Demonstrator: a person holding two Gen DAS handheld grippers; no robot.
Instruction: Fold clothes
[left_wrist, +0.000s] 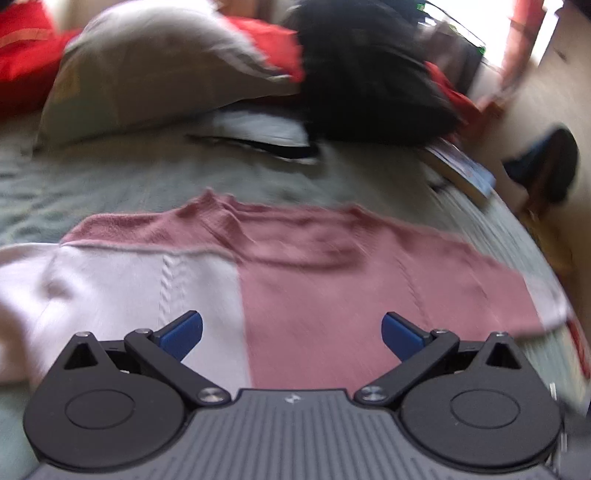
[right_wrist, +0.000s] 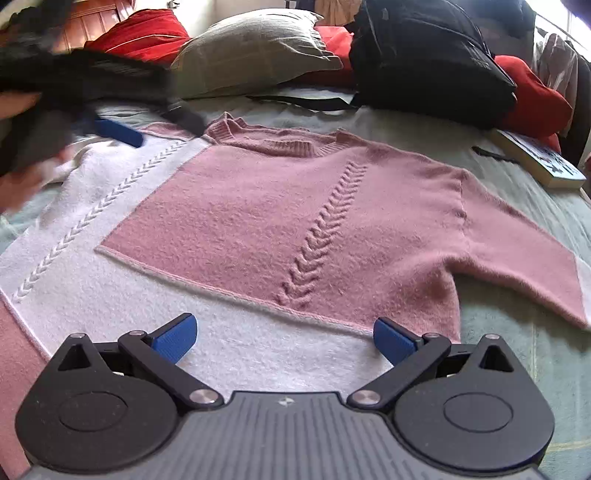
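sweater (right_wrist: 280, 206): pink + white knit, spread flat on bed cover (right_wrist: 517, 354), collar at far side, one sleeve out to the right; cable braid down the pink panel, another on the white panel at left
right gripper (right_wrist: 284, 339): jaws spread wide, nothing between the blue pads, hovering over the near white hem of the sweater
left gripper (left_wrist: 291, 334): jaws wide apart too, empty, above the sweater where white meets pink; left wrist view is motion-blurred; seen again in right wrist view at far left, blurred, over the white shoulder
pillow (right_wrist: 255, 48): grey, far side of bed, behind the collar
black bag (right_wrist: 428, 62): far right, just beside the pillow, strap lying on the cover
red bedding (right_wrist: 140, 33): far left, more red behind the bag at right
book (right_wrist: 543, 162): right edge of bed, well apart from the sleeve
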